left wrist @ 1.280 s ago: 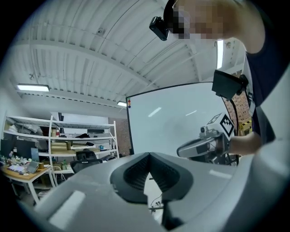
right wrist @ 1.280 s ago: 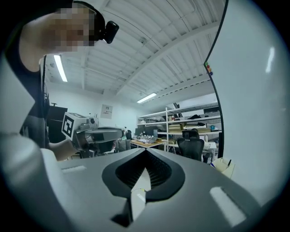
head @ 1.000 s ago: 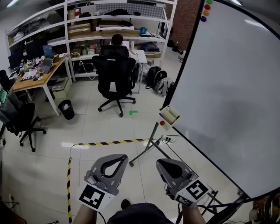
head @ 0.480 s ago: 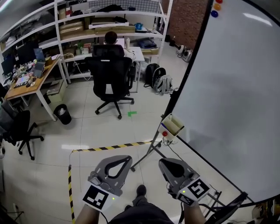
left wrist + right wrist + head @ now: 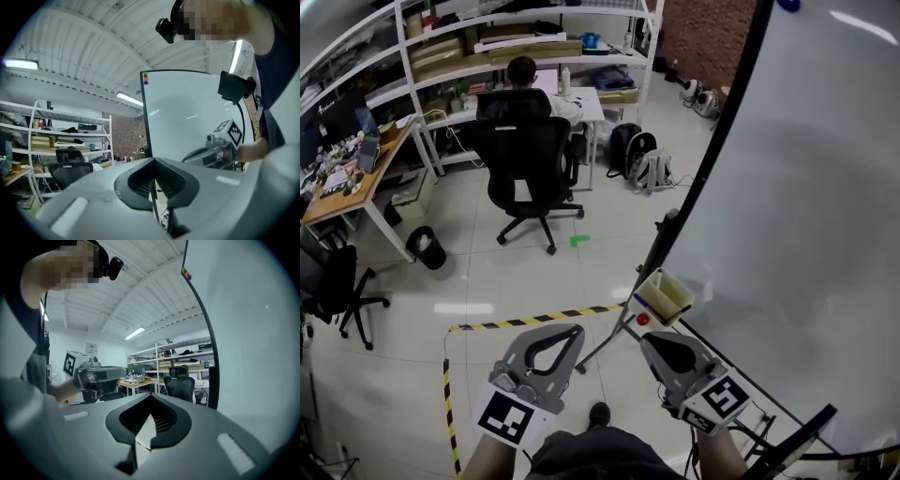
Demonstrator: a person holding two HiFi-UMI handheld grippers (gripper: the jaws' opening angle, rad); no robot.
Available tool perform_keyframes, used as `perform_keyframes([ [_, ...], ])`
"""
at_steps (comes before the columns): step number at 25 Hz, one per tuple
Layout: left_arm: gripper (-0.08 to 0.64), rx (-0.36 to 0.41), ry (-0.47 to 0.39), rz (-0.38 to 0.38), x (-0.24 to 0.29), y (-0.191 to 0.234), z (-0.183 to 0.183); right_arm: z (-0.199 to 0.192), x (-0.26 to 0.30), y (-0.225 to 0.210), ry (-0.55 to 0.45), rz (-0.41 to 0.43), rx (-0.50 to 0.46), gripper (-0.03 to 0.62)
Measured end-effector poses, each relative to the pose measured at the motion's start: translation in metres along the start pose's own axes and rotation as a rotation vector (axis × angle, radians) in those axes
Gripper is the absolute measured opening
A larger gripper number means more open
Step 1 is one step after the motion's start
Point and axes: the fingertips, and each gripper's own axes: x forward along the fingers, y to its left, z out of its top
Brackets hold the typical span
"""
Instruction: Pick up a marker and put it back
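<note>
A cream marker tray (image 5: 667, 294) hangs at the lower left corner of the big whiteboard (image 5: 806, 206), with a red magnet (image 5: 643, 319) just under it. A dark blue tip shows at the tray's left end; I cannot make out a whole marker. My left gripper (image 5: 555, 336) is shut and holds nothing, low and left of the tray. My right gripper (image 5: 659, 343) is shut and bare, just below the tray. The left gripper view looks past its closed gripper (image 5: 153, 161) at the whiteboard (image 5: 187, 112). The right gripper view shows that gripper (image 5: 151, 397) closed on nothing.
The whiteboard's metal stand legs (image 5: 607, 339) spread over the floor between the grippers. Yellow-black tape (image 5: 534, 321) marks the tiles. Further off are a person in a black office chair (image 5: 525, 150), shelves, a wooden desk (image 5: 347, 173), a bin (image 5: 425, 246) and backpacks (image 5: 642, 169).
Both grippers and the camera have moved forward toward the whiteboard. The marker tray now sits much closer, just above the right gripper. Both stay shut.
</note>
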Motion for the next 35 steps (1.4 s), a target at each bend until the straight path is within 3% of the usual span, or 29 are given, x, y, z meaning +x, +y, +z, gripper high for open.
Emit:
perform_keyframes([
  [6, 0.003, -0.002, 0.035, -0.034, 0.038, 0.016, -0.013, -0.009, 0.012, -0.041, 0.048, -0.053, 0.003, 0.002],
  [15, 0.003, -0.055, 0.055, -0.132, 0.084, 0.034, -0.038, -0.012, 0.013, -0.104, 0.046, -0.251, 0.009, 0.008],
  [19, 0.003, -0.083, 0.068, -0.169, 0.096, 0.043, -0.051, -0.015, 0.005, -0.131, 0.055, -0.354, 0.013, 0.034],
  [23, 0.003, -0.109, 0.090, -0.203, 0.107, 0.048, -0.065, -0.031, -0.010, -0.148, 0.098, -0.426, 0.057, 0.121],
  [26, 0.003, -0.119, 0.100, -0.227, 0.114, 0.047, -0.074, -0.048, -0.016, -0.155, 0.139, -0.454, 0.082, 0.150],
  [35, 0.003, -0.136, 0.143, -0.249, 0.120, 0.042, -0.096, -0.092, -0.009, -0.155, 0.184, -0.462, 0.138, 0.152],
])
